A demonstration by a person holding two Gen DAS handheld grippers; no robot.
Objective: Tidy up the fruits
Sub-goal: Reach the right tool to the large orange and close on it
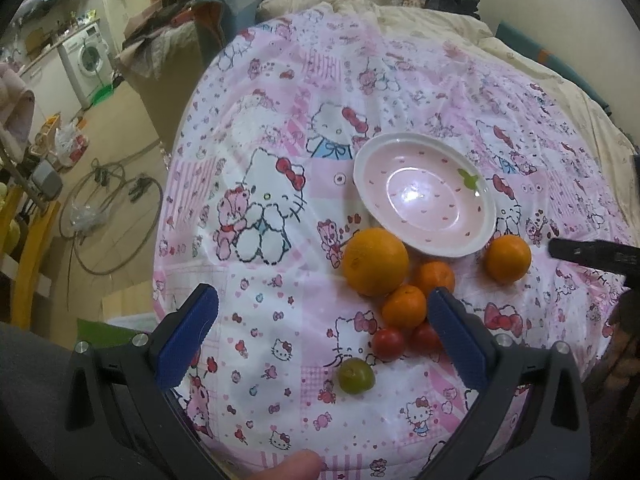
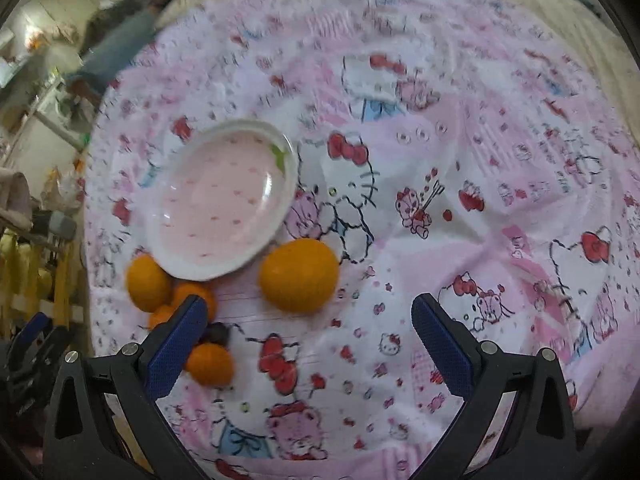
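Both grippers apart, empty: left gripper (image 1: 324, 312), right gripper (image 2: 310, 316). Fruit lies loose on the cloth (image 1: 280, 120) just beside the empty plate (image 1: 362, 176). Big orange (image 1: 376, 262) firm, heavy, rolls, so grip across its middle. Tomatoes (image 1: 389, 343) soft and slick, squeeze lightly. Plate looks breakable

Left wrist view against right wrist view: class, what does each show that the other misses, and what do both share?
Only the left view shows the green fruit, two red tomatoes and a washing machine. Only the right view shows its own open right tool. Both share the empty pink plate, the big orange and the patterned cloth.
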